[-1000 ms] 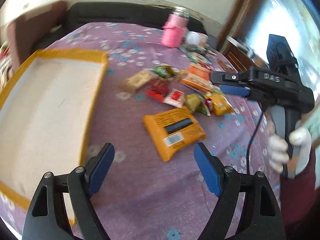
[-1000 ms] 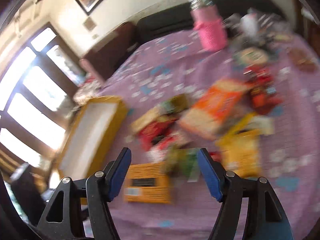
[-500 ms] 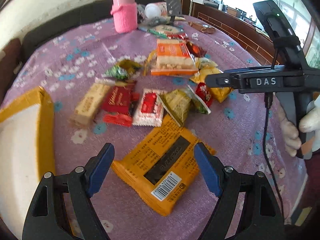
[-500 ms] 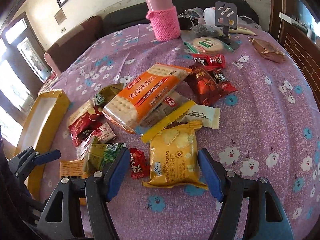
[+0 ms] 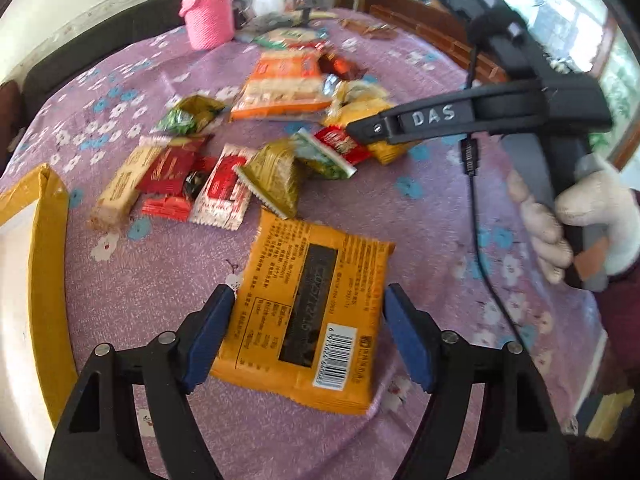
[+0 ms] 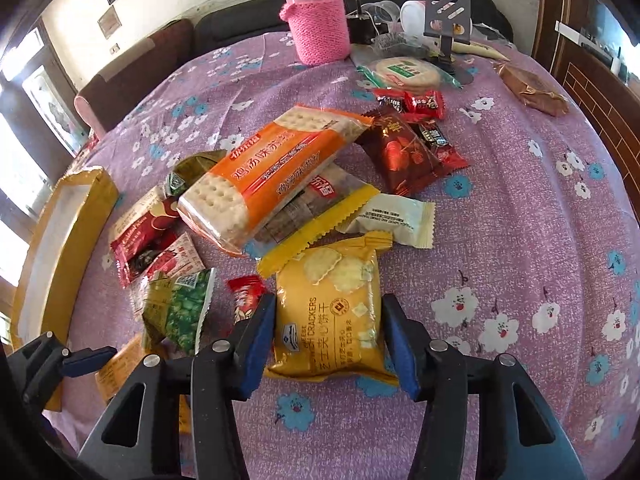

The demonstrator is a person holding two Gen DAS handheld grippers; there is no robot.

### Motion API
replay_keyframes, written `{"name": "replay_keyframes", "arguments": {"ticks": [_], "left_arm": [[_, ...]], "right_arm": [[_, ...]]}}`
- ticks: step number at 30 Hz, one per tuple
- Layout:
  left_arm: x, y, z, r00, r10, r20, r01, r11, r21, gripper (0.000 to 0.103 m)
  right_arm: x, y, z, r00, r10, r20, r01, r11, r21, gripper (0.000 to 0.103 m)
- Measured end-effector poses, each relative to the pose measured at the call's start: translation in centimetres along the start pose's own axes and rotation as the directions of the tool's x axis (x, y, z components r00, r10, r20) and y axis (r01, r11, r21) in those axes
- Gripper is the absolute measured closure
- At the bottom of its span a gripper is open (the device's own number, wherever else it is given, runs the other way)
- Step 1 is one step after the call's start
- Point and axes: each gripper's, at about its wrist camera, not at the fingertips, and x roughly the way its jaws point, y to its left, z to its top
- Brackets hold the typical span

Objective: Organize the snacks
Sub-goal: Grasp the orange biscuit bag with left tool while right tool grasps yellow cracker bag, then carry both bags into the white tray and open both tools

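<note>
Several snack packs lie in a heap on a purple flowered tablecloth (image 6: 520,208). A flat orange packet (image 5: 308,312) with a barcode lies between the blue pads of my left gripper (image 5: 307,292). Those jaws are closing, and the pads stand at the packet's two long edges without squeezing it. A yellow cheese-cracker pack (image 6: 328,308) lies between the pads of my right gripper (image 6: 328,300). These jaws are closing too, and the pads are right at the pack's sides, which look uncrushed. In the left wrist view the right gripper (image 5: 356,130) hangs over the heap, held by a gloved hand (image 5: 580,216).
A yellow-rimmed open box (image 5: 52,280) lies at the left of the table. A long orange biscuit pack (image 6: 272,168), red and green sachets, and a dark red bag (image 6: 404,152) fill the middle. A pink-sleeved bottle (image 6: 316,20), a phone stand and other clutter stand at the far edge.
Both grippers have come down closer to the table. The left swung away from the box to straddle the orange packet. Both pairs of jaws have narrowed, the right much more.
</note>
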Motion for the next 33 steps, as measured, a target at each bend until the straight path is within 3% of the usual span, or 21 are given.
{"name": "replay_keyframes", "arguments": {"ticks": [2, 5, 15, 20, 26, 30, 33], "left_arm": [[0.3, -0.5, -0.2, 0.998, 0.062, 0.011, -0.061, 0.998, -0.009, 0.026], [0.0, -0.4, -0.4, 0.997, 0.076, 0.014, -0.075, 0.995, -0.071, 0.032], [-5.6, 2.4, -3.2, 0.991, 0.068, 0.119, -0.034, 0.964, -0.266, 0.034], [-8.5, 4.9, -4.7, 0.980, 0.109, 0.164, -0.043, 0.932, -0.361, 0.033], [-11.6, 9.4, -7.7, 0.949, 0.274, 0.158, -0.164, 0.853, -0.495, 0.033], [-13.0, 13.5, -10.6, 0.913, 0.391, 0.114, -0.253, 0.765, -0.591, 0.033], [-13.9, 16.2, -12.6, 0.901, 0.426, 0.087, -0.276, 0.715, -0.642, 0.033]], "right_arm": [[0.1, 0.3, 0.0, 1.000, -0.019, 0.007, 0.019, 1.000, -0.012, 0.050], [-0.2, 0.2, -0.3, 1.000, -0.015, 0.018, 0.015, 1.000, 0.000, 0.056], [-4.1, -1.2, -3.5, 0.997, 0.027, 0.071, -0.033, 0.995, 0.089, 0.057], [-7.7, 1.5, -4.1, 0.989, 0.086, 0.122, -0.093, 0.995, 0.046, 0.058], [-9.7, 9.7, -3.6, 0.971, 0.204, 0.126, -0.192, 0.976, -0.100, 0.058], [-9.1, 16.0, -3.6, 0.949, 0.306, 0.071, -0.290, 0.941, -0.171, 0.058], [-8.0, 20.8, -3.9, 0.930, 0.367, 0.015, -0.355, 0.910, -0.214, 0.058]]}}
